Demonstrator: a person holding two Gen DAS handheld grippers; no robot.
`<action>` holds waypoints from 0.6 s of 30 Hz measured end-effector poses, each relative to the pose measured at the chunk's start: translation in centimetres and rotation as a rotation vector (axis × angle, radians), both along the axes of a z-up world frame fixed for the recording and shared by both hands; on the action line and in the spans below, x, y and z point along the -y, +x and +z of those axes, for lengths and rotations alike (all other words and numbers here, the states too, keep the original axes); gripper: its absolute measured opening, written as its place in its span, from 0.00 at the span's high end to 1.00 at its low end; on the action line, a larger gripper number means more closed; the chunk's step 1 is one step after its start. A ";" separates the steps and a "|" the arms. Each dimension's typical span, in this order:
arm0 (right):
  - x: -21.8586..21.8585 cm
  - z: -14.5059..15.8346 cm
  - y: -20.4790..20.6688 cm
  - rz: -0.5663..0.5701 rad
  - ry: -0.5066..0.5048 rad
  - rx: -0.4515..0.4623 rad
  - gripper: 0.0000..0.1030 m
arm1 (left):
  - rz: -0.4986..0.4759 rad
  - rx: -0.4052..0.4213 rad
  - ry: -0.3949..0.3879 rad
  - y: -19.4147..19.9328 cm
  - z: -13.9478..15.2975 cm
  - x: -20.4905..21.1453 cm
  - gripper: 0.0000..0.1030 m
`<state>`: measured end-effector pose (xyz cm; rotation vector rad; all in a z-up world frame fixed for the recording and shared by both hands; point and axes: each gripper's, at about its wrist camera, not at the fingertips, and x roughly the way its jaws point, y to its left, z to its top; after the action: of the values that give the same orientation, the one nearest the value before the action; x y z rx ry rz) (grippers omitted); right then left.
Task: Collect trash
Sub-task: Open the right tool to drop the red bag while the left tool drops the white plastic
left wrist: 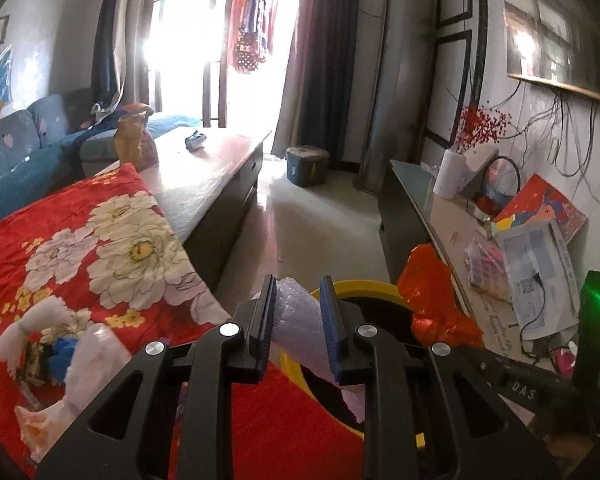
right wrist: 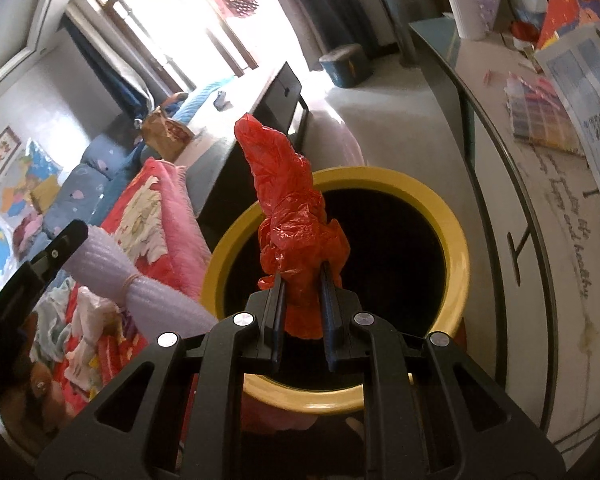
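Just beyond both tongs stands a round yellow-rimmed trash bin (right wrist: pixel 458 268) with a dark inside. To their left lies a red blanket with large pale flowers (left wrist: pixel 100 240), strewn with crumpled white and pink wrappers (left wrist: pixel 88 360), and past it a long dark wooden counter (left wrist: pixel 212 168) carries a brown paper bag (left wrist: pixel 134 140). To the right a glass-topped counter (right wrist: pixel 540 260) holds papers, a white vase of red berries (left wrist: pixel 454 174) and cables.

The left tongs (left wrist: pixel 298 320) are closed on a pale purple ribbed foam sheet (left wrist: pixel 296 320), pinched at a bunched part, apparently tied there. It hangs at the bin's near left rim.

The right tongs (right wrist: pixel 303 312) are nearly shut, gripping a crumpled red plastic bag (right wrist: pixel 292 208) that stands up from the pads over the bin's mouth.
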<state>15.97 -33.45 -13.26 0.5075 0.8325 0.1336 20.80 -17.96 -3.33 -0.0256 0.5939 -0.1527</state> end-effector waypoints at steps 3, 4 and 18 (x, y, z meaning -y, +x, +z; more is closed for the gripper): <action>0.4 -0.6 0.1 -0.007 0.011 -0.017 0.88 | -0.005 -0.015 0.009 0.7 -0.6 0.9 0.77; 0.6 -0.7 0.2 -0.012 0.011 -0.023 0.84 | -0.009 -0.024 0.012 1.1 -0.9 1.2 0.77; -0.7 0.7 -0.8 -0.002 -0.042 0.047 0.46 | -0.048 -0.069 -0.058 -0.3 -0.7 -1.0 0.18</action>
<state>15.21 -32.73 -12.58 0.4645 0.7874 0.1255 20.53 -16.97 -4.07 -0.0733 0.6590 -0.2161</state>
